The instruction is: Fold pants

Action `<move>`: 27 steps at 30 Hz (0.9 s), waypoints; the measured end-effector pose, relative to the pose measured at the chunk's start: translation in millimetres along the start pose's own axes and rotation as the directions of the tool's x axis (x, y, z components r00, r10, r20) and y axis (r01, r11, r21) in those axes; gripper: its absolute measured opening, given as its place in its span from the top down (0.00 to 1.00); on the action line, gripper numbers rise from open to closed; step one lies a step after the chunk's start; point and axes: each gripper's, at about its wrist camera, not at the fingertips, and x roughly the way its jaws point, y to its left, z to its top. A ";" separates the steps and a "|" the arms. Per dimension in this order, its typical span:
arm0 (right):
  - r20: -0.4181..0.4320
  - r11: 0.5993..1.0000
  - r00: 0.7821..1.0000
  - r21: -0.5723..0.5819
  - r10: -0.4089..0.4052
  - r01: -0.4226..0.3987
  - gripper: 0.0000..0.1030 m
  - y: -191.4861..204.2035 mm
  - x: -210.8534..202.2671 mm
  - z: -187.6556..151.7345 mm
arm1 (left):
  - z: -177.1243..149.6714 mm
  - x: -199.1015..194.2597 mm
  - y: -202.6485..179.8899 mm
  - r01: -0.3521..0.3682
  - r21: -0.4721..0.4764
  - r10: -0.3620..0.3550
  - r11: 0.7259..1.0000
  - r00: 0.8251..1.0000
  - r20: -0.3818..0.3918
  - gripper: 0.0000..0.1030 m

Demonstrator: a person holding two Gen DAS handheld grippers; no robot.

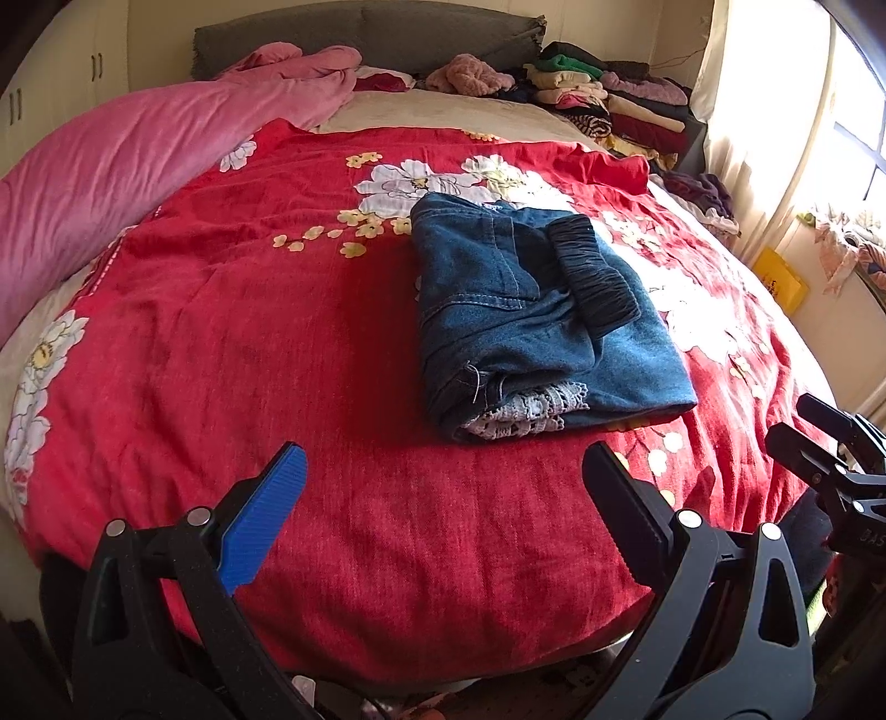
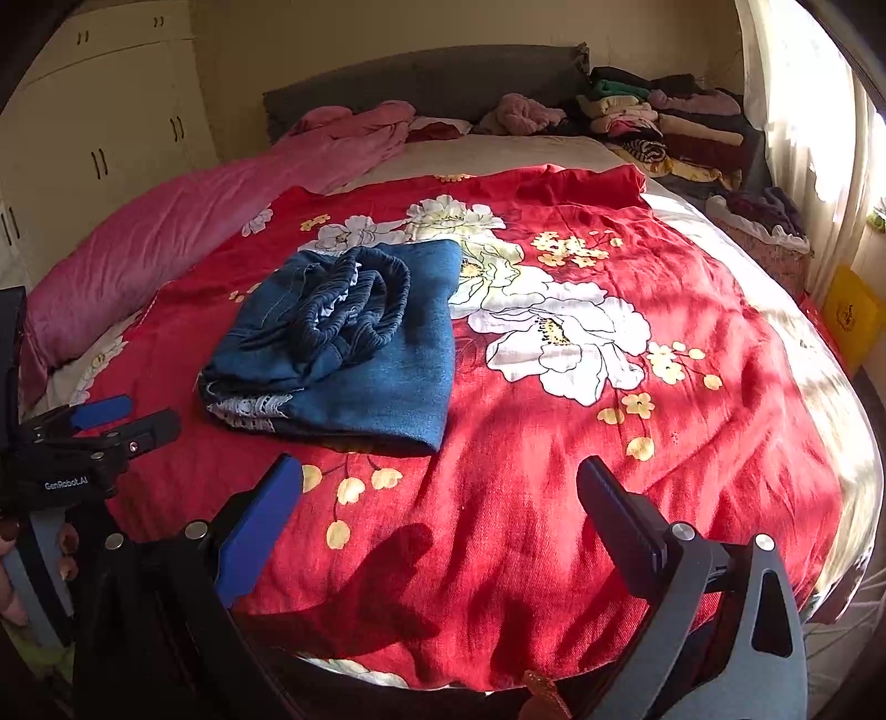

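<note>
The blue denim pants (image 1: 531, 315) lie folded into a compact bundle on the red floral blanket (image 1: 277, 332), with the dark elastic waistband on top and white lace trim at the near end. They also show in the right wrist view (image 2: 354, 343). My left gripper (image 1: 443, 471) is open and empty, held back near the bed's front edge, short of the pants. My right gripper (image 2: 440, 487) is open and empty, to the right of the pants and nearer than them. The right gripper also shows in the left wrist view (image 1: 819, 443), and the left gripper in the right wrist view (image 2: 116, 421).
A pink quilt (image 1: 138, 160) lies along the bed's left side. Stacks of folded clothes (image 1: 620, 105) sit at the far right by the grey headboard (image 1: 360, 39). A window with curtain (image 1: 775, 111) and a yellow bag (image 1: 781, 279) are on the right. White cupboards (image 2: 111, 122) stand left.
</note>
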 end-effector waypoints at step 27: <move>0.004 1.000 1.000 0.000 -0.006 0.006 0.04 0.5 -3.3 0.8 | -0.5 -0.4 -0.4 0.000 0.002 0.000 1.000 1.000 -0.002 0.09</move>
